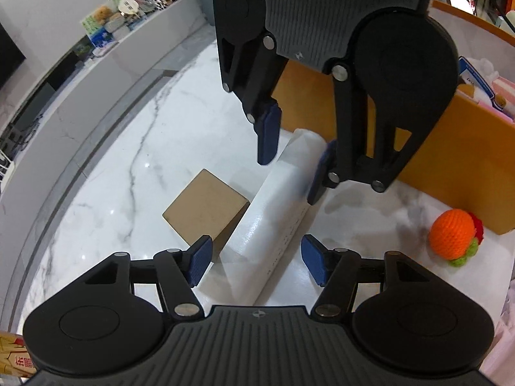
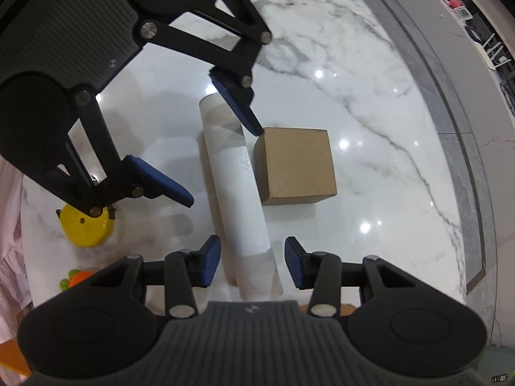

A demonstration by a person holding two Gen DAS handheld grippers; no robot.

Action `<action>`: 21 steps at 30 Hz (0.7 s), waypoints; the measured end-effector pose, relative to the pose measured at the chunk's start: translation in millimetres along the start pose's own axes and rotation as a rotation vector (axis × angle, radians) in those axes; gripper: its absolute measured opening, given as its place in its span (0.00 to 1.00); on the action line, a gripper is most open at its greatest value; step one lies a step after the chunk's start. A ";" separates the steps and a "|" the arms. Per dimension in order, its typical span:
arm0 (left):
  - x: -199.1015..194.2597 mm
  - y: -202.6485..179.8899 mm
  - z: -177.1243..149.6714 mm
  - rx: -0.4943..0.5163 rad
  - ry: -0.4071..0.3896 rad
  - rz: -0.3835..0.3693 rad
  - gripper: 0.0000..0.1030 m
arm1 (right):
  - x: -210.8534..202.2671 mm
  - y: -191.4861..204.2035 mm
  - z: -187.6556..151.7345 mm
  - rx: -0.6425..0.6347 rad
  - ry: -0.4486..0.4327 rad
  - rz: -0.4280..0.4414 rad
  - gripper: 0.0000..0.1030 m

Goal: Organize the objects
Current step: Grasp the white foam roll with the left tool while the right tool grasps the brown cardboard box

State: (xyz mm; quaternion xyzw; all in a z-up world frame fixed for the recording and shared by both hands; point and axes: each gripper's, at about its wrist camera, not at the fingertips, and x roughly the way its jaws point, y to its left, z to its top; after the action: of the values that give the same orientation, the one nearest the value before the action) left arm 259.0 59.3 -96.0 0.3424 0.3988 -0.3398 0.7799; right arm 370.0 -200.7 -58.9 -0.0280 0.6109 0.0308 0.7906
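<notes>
Lying lengthwise on the marble bench (image 1: 106,167), the white roll (image 1: 273,212) is our landmark. We see the left tongs (image 1: 256,259) spread wide around one end of it and the right tongs (image 2: 252,265) spread wide around the other, neither pad touching. A brown cardboard box (image 2: 297,165) stands just beside the roll. A crocheted orange toy (image 1: 455,236) sits near it, against an orange bin (image 1: 466,160).

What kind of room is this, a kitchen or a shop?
Probably a shop or reception area, not a kitchen. There is a long curved marble counter, a shelf behind it crowded with small plush toys and trinkets, and an orange cardboard box holding packaged items. I can't be sure.
</notes>
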 end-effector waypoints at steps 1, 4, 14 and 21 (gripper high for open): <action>2.0 1.4 -0.5 -0.002 0.006 -0.013 0.67 | 2.6 -1.1 0.8 -0.011 0.005 0.016 0.43; 3.7 5.7 -1.0 -0.004 0.015 -0.038 0.66 | 6.8 0.9 1.5 -0.077 0.004 0.036 0.33; 6.5 -2.8 -10.7 0.027 0.086 -0.106 0.51 | 0.8 16.8 13.8 -0.204 -0.060 0.163 0.29; -4.7 0.3 -28.2 -0.054 0.095 -0.082 0.33 | -20.1 3.5 23.7 -0.135 -0.076 0.186 0.43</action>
State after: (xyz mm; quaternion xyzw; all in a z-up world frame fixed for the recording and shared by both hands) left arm 246.2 83.4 -104.6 0.3203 0.4583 -0.3438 0.7545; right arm 387.5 -195.6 -33.5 -0.0230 0.5768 0.1463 0.8034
